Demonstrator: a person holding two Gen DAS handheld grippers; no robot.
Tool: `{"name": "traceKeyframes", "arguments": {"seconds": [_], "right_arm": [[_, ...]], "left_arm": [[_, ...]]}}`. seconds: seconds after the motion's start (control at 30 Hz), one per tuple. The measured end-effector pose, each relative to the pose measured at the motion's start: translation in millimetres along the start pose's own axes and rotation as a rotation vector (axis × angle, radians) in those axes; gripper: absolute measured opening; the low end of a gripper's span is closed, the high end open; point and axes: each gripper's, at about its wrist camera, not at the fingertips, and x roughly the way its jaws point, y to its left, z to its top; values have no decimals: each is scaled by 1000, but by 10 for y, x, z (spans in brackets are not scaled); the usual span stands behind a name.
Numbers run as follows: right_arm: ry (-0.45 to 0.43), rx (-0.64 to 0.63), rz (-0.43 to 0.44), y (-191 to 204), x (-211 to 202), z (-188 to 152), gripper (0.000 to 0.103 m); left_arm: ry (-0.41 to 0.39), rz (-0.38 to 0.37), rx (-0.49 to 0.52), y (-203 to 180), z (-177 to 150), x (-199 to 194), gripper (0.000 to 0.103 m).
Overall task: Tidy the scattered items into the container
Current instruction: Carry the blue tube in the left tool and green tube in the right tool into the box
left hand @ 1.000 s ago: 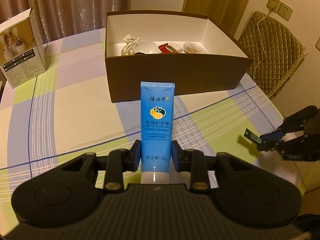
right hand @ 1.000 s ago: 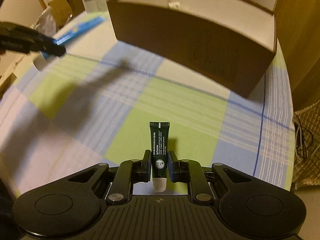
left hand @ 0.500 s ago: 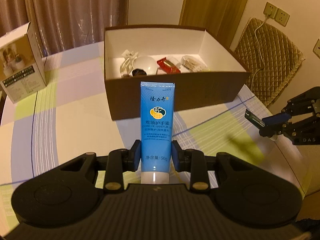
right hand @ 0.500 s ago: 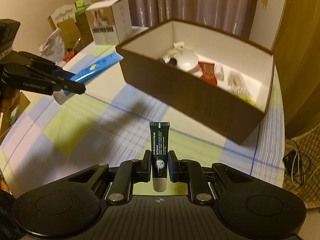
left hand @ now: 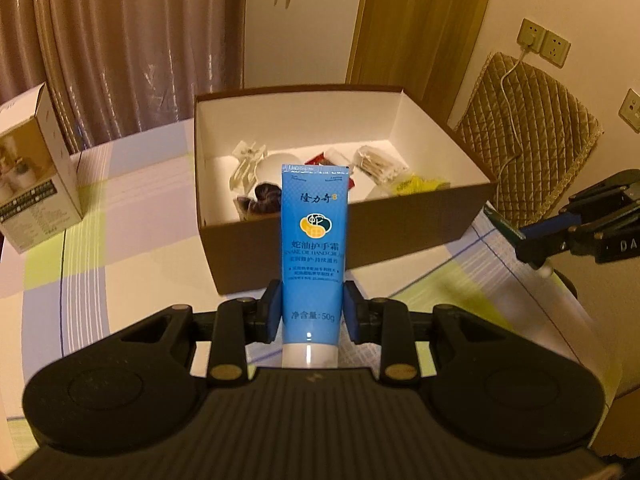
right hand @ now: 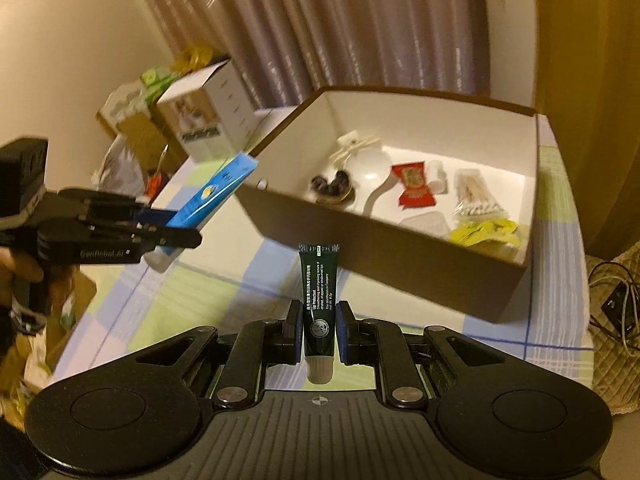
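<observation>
My left gripper is shut on a blue hand cream tube, cap end toward the camera, held upright above the checked tablecloth in front of the brown box. My right gripper is shut on a small dark green tube, also cap end back, just short of the box's near wall. The box is open and white inside, with several small items on its floor. In the right wrist view the left gripper with the blue tube hangs at the left.
A white product carton stands on the table's far left. A quilted chair back with a cable is right of the box. Bags and cartons pile up beyond the table's left side. The table's edge curves at the right.
Both grippers have risen with their tubes, so the box's inside now shows from above. The right gripper has tilted and come nearer the box.
</observation>
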Motion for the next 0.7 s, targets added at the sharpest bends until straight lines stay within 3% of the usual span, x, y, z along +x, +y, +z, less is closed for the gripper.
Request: {"name": "traceKeyframes", "arguments": {"seconds": [0.37, 0.7], "right_arm": [[-83, 57, -58, -308, -100, 293, 19], [-86, 49, -113, -534, 35, 665, 19]], "left_arm": [[-36, -6, 23, 66, 319, 104, 26], [-69, -15, 70, 46, 658, 235, 26]]}}
